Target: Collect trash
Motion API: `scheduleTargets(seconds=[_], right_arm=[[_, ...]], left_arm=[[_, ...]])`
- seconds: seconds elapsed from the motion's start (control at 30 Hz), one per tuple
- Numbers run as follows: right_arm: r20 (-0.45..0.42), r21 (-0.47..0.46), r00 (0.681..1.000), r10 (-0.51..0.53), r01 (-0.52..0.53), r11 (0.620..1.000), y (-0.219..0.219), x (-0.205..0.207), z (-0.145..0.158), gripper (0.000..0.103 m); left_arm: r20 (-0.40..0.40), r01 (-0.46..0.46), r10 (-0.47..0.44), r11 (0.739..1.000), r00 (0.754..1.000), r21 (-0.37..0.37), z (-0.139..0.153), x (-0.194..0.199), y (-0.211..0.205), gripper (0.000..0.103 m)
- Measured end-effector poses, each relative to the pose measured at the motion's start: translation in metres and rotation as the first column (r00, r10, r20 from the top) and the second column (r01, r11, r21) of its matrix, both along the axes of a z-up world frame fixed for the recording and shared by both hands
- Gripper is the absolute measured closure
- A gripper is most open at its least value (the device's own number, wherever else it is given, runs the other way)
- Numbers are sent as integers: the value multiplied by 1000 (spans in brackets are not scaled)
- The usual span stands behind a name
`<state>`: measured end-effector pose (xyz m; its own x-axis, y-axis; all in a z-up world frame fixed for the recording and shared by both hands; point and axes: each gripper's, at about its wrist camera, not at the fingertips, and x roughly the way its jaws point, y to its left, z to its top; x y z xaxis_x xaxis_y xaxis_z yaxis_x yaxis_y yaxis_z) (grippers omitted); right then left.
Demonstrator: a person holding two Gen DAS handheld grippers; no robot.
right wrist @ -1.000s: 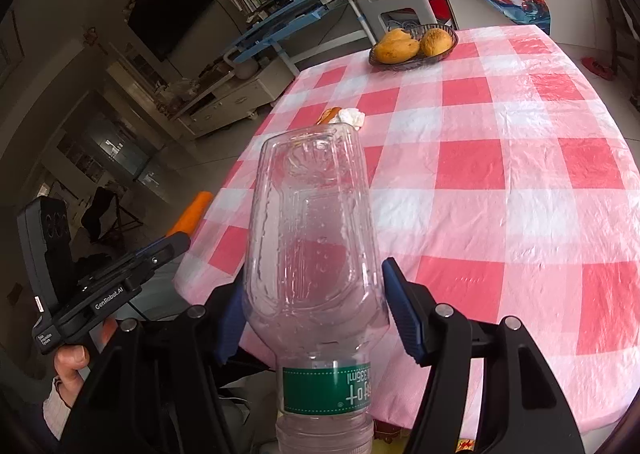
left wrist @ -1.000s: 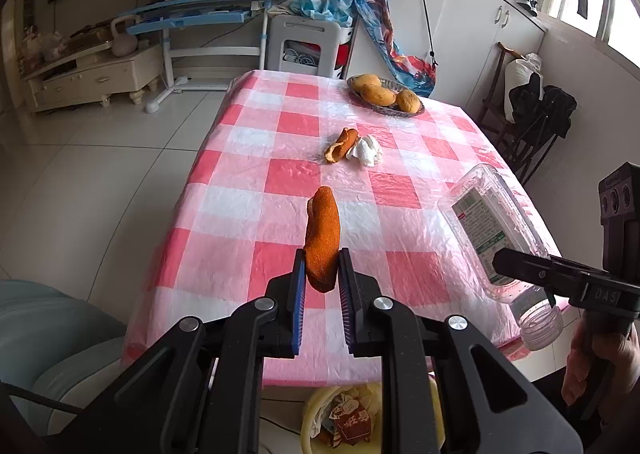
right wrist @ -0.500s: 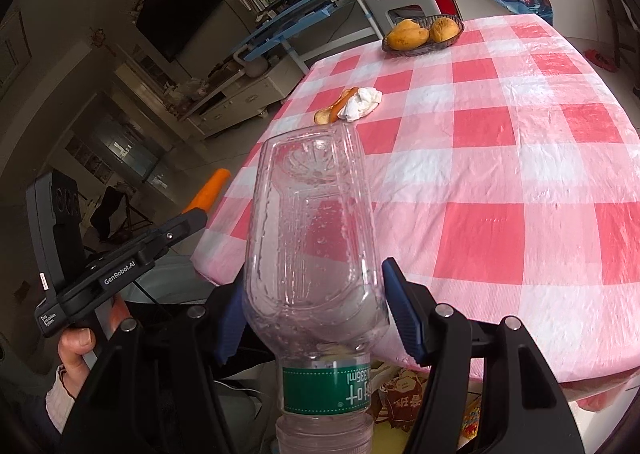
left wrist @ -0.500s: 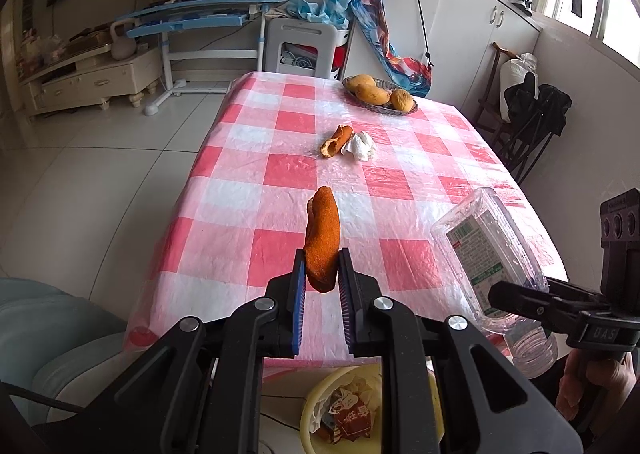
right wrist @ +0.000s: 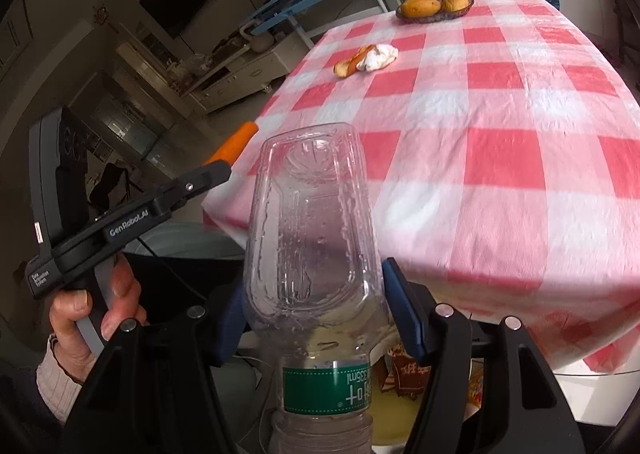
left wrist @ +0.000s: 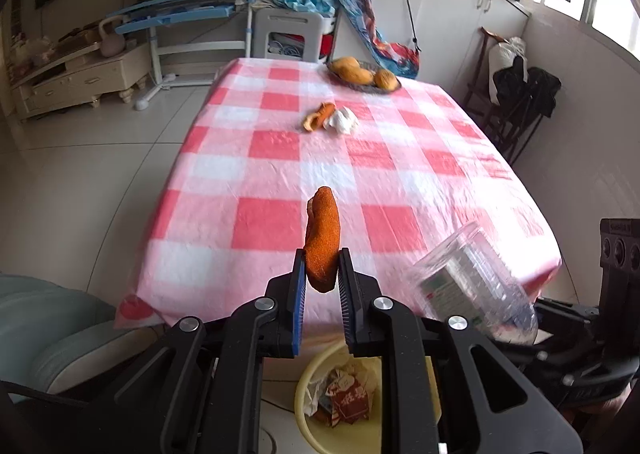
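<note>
Orange peel strip [left wrist: 322,240] is clamped upright in the nearly closed fingers of the left gripper [left wrist: 322,286], low centre of the left wrist view. Yellow bin [left wrist: 340,398] sits directly below, already holding wrappers. Uncollected at upper centre of the counter [left wrist: 280,182]: a second peel [left wrist: 317,117] touching a white tissue [left wrist: 341,120].

Right wrist view: the right gripper [right wrist: 314,310], fingers about half open, grips a clear plastic bottle [right wrist: 308,238], neck toward the camera. Both carried items are not yet dropped.
</note>
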<state>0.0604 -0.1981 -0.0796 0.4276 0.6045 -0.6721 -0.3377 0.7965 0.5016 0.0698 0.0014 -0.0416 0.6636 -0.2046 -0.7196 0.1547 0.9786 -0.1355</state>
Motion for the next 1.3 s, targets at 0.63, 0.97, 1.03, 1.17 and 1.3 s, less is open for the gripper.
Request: scheduleTargets(seconds=[0.63,0.97,1.03,1.17,1.3], right_arm=[[14,84,959,-284,282,956,-34,-32,0,35],[97,-103,962,-256,266,959,-1,-33,-1,29],[116,-141,965,-234,249,958,8,-31,-2,28],[143,-190,968,-205,230,954,17,-33,-5,26],[151,-207,968,-199,228,951,20,-34,-5,26]], left_arm=[[-88,146,-136,983,987,110,-31,-72,-35,69],[94,-13,4,996,996,89,9,-74,0,43],[101,-41,34,997,994,70,11,-72,7,39],[100,-69,64,997,993,46,12,-69,14,35],[103,-61,55,997,993,50,10,-69,12,34]])
